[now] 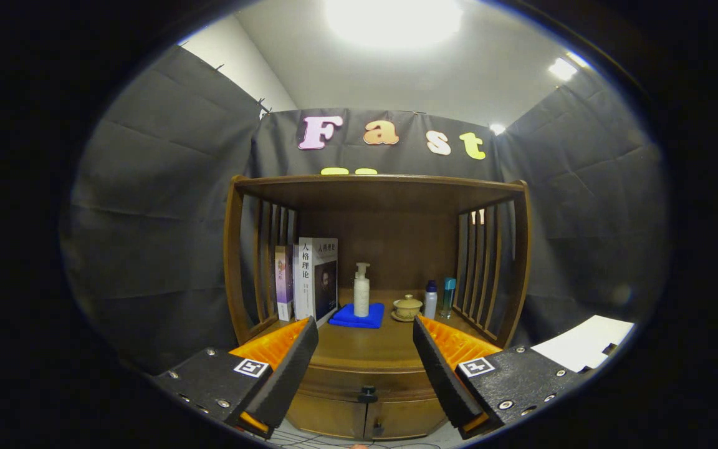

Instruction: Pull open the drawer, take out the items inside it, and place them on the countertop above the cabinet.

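The tool [365,349] hangs with its fingers [287,368] spread wide apart, gripping nothing. Between and just below the fingertips sits the drawer [365,381] — closed, its front curved, with a small dark knob [368,393] midway between the two fingers. Under it the cabinet [334,421] shows two doors with another small knob [376,428] at their seam.

Above the drawer and running ahead between the fingers is the tabletop [365,346], wooden, roofed by a shelf [378,187] on slatted side walls. Beyond the left finger two books [315,277] stand upright against the left slats, the thinner one nearer the slats. Straight ahead, past the gap, a pump bottle [361,292] stands upright on a folded blue cloth [357,315]. Just right of the cloth is a lidded cup [407,307] on a saucer. Beyond the right finger, near the right slats, two small bottles stand side by side — a white bottle [430,299] with a dark cap and a teal bottle [448,295].

What lies inside the drawer cannot be told, since it is shut. To the right of the right finger, outside the cabinet, lies a white sheet [583,346].
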`<state>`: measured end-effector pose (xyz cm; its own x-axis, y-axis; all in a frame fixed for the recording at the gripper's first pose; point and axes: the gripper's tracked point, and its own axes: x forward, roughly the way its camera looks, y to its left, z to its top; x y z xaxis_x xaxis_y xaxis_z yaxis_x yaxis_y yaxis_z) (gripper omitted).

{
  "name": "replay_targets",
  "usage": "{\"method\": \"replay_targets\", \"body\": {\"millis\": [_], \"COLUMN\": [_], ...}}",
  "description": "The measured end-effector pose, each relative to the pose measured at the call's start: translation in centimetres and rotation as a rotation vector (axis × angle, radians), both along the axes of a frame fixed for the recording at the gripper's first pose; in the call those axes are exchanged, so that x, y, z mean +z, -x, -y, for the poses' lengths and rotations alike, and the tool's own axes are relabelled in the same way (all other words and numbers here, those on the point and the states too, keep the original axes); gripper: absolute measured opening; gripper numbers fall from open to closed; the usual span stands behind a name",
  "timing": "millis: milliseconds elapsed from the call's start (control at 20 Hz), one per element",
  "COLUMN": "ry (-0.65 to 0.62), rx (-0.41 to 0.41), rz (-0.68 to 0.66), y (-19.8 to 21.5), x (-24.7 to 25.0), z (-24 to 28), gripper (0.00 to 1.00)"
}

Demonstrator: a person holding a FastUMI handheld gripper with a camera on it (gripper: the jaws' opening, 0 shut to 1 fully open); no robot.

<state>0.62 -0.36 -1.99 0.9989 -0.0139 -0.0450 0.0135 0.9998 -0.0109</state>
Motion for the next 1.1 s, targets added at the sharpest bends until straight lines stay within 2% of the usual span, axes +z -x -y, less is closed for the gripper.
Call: {"method": "replay_targets", "body": {"millis": [200,500,850,1100], "ry": [0.012,-0.051,0.026,0.016], "rx": [0.01,0.041,-0.021,-0.013], "rz": [-0.045,-0.128,-0.173,-0.203], "y": [-0.8,-2.9,-6.2,-7.5], "x": [-2.2,-6.8,-11.6,-15.6], "z": [-0.4,-1.0,1.6,1.5], "gripper": [0.95,0.95,0.95,0.95]}}
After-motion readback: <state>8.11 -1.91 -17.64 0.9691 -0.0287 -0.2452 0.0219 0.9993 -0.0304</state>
